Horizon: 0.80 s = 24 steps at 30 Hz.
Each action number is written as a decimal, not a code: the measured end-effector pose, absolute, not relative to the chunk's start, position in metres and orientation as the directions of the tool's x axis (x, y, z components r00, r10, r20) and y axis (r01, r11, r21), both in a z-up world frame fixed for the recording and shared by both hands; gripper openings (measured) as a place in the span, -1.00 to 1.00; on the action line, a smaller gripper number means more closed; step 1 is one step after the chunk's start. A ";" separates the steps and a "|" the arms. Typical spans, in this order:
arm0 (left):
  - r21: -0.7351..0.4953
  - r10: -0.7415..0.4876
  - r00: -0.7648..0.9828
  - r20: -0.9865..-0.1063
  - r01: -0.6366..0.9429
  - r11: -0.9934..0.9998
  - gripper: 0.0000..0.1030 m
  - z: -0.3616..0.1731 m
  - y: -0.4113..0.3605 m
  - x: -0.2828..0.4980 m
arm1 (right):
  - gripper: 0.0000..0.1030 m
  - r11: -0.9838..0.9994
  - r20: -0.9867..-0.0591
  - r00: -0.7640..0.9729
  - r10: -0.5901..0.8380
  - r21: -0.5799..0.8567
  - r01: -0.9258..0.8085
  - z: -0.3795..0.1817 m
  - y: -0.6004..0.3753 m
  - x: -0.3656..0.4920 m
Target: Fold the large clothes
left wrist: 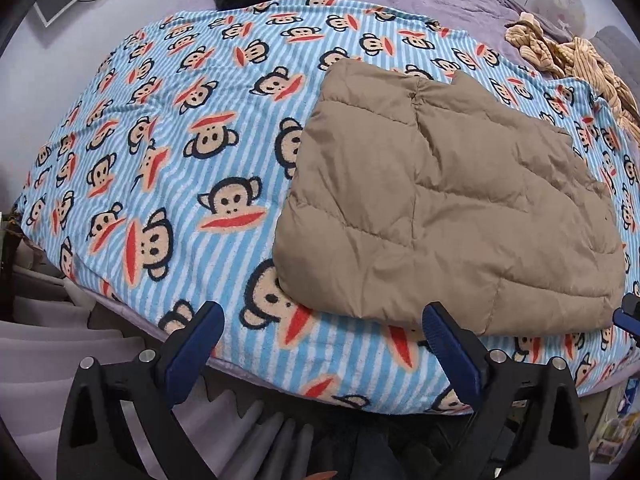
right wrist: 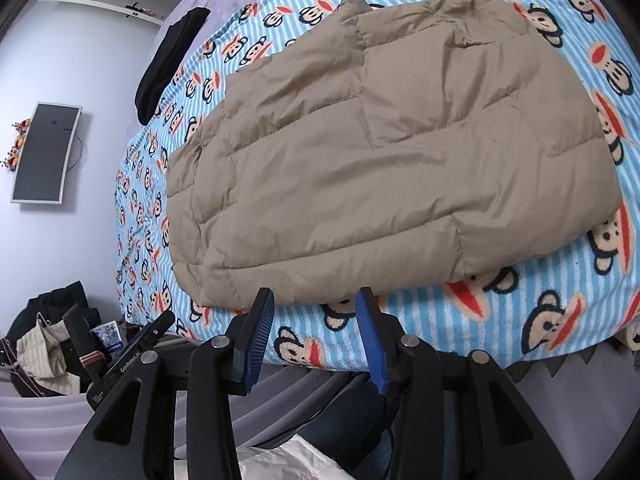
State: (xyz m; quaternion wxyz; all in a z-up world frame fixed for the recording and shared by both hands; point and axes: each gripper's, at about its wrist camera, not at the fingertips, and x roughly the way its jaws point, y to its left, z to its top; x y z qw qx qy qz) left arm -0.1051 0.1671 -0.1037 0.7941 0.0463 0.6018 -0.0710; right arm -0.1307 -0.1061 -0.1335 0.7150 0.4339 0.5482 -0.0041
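We judge the folding nearly done: the tan padded jacket (left wrist: 448,204) lies as a compact folded bundle on the monkey-print blanket (left wrist: 168,160), just ahead of both grippers. Our left gripper (left wrist: 324,320) is spread wide and holds nothing; our right gripper (right wrist: 316,304) is parted and also empty. A tucked sleeve may remain underneath, though we cannot tell.

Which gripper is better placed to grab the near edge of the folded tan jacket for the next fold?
Right, probably. The right gripper is open with the tan puffer jacket edge straight ahead of its fingertips. The left gripper is open too, but mostly faces bare monkey-print blanket, with the jacket off to its right.
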 end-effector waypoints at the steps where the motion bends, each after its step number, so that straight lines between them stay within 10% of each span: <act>1: -0.014 -0.058 0.264 -0.963 0.166 0.986 0.94 -0.101 0.164 -0.103 | -0.10 0.622 -0.786 0.398 0.472 0.617 0.482 -0.133 -0.110 -0.129; 5: -0.004 -0.049 0.265 -0.963 0.170 0.986 0.94 -0.092 0.150 -0.100 | -0.10 0.621 -0.790 0.393 0.471 0.613 0.488 -0.133 -0.123 -0.121; 13: 0.017 -0.020 0.265 -0.964 0.136 0.991 0.94 -0.083 0.132 -0.098 | 0.56 0.672 -0.818 0.366 0.444 0.574 0.468 -0.125 -0.142 -0.111; 24: 0.028 -0.007 0.252 -0.968 0.136 0.990 0.94 -0.094 0.137 -0.069 | 0.62 0.708 -0.831 0.337 0.442 0.554 0.438 -0.129 -0.141 -0.094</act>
